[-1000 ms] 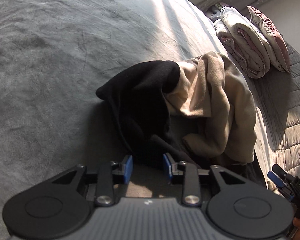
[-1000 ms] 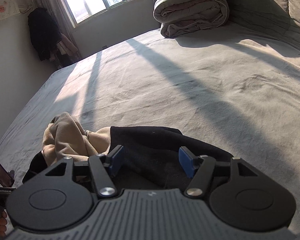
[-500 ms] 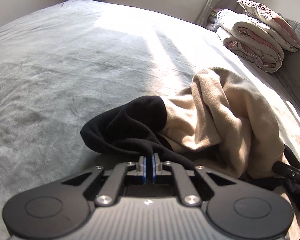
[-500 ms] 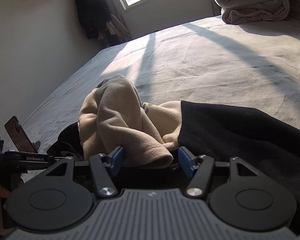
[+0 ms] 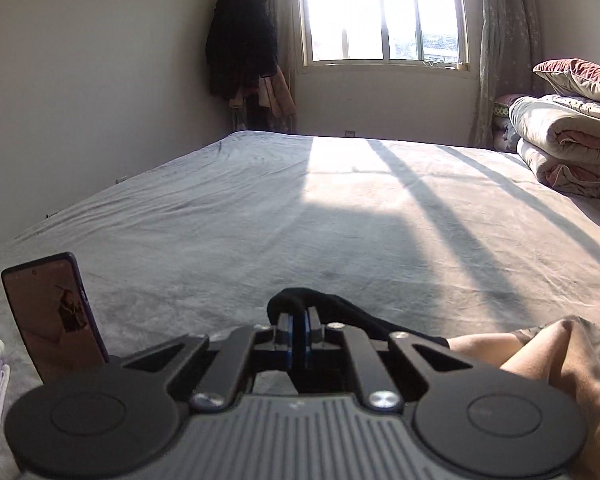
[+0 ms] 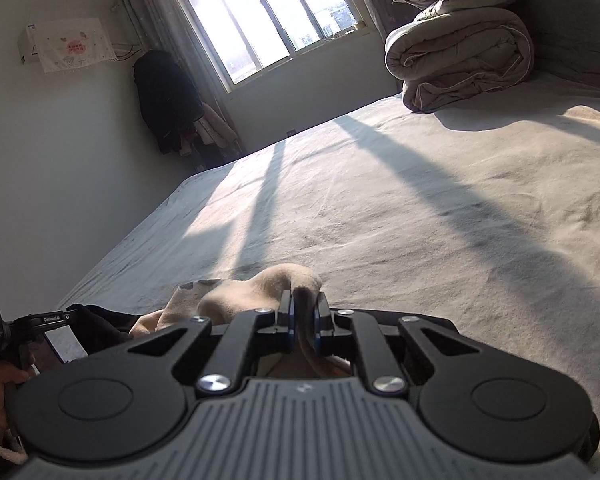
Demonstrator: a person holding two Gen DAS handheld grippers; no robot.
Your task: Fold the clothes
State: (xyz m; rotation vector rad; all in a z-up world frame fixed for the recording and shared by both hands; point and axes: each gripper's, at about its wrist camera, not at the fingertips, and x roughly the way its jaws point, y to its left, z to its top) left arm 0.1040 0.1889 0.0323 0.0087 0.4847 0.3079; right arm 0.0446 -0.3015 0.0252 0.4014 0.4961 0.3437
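Note:
A black-and-beige garment hangs between my two grippers above the grey bed [image 5: 340,220]. My left gripper [image 5: 299,326] is shut on a fold of its black part [image 5: 300,298]; the beige part [image 5: 560,356] bunches at the lower right. In the right wrist view my right gripper [image 6: 303,322] is shut on a fold of the beige part [image 6: 260,292]; the black part [image 6: 100,326] trails to the lower left, where the left gripper's body [image 6: 4,328] and the hand holding it show. Most of the garment is hidden below both grippers.
A phone [image 5: 54,316] stands propped at the bed's near left. Rolled quilts and a pillow [image 5: 568,144] are stacked at the right, also in the right wrist view [image 6: 460,52]. Dark clothes [image 5: 240,60] hang in the corner by the window [image 5: 384,12].
Both grippers have lifted and tilted up toward the window. The right gripper, open half a second ago, has shut on the beige fabric. The left gripper stays shut on the black fabric.

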